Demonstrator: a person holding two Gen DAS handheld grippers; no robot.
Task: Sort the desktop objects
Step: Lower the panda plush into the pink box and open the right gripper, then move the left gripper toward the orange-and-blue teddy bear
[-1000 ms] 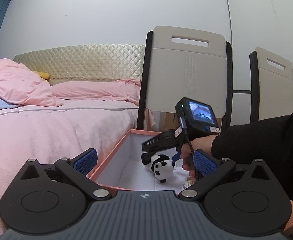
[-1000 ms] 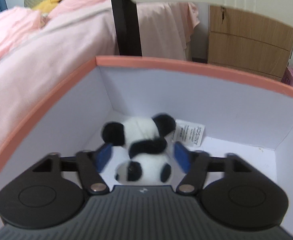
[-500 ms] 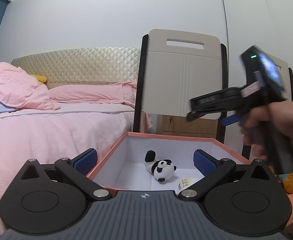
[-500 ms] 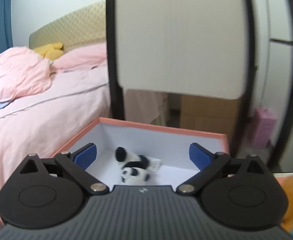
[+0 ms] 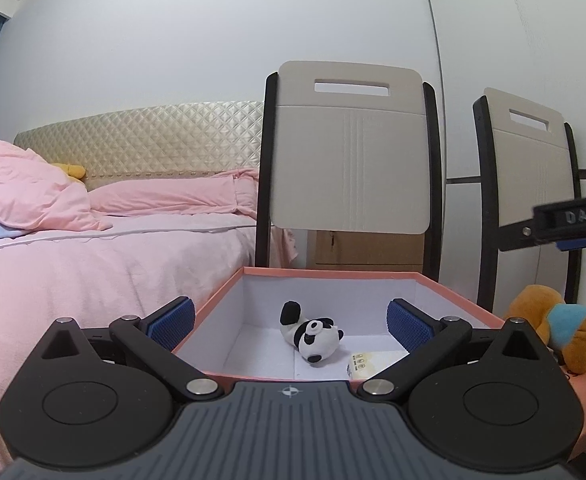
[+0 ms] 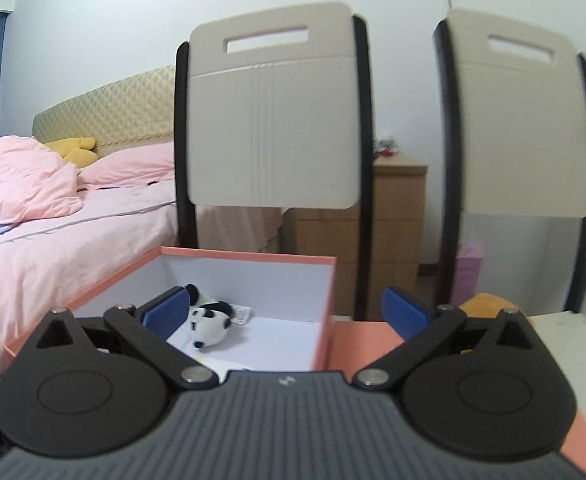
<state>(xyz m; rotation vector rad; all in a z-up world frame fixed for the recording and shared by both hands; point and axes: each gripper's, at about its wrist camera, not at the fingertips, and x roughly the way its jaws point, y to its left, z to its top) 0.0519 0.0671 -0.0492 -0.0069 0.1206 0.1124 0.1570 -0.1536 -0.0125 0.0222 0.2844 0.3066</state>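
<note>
Since the earlier frame, right gripper is pulling back out of the pink box, jaws spread wide and carrying nothing. Panda toy is lying released on the box floor, beside a paper tag. Left gripper is hovering at the box's near edge, likewise splayed and empty. Orange plush is sitting just outside the box's right wall.

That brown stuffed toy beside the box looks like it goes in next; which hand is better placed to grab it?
Probably the right. The right hand-held gripper is open and empty, and the brown plush toy sits beside the box on the right. The left hand-held gripper faces the panda inside.
</note>
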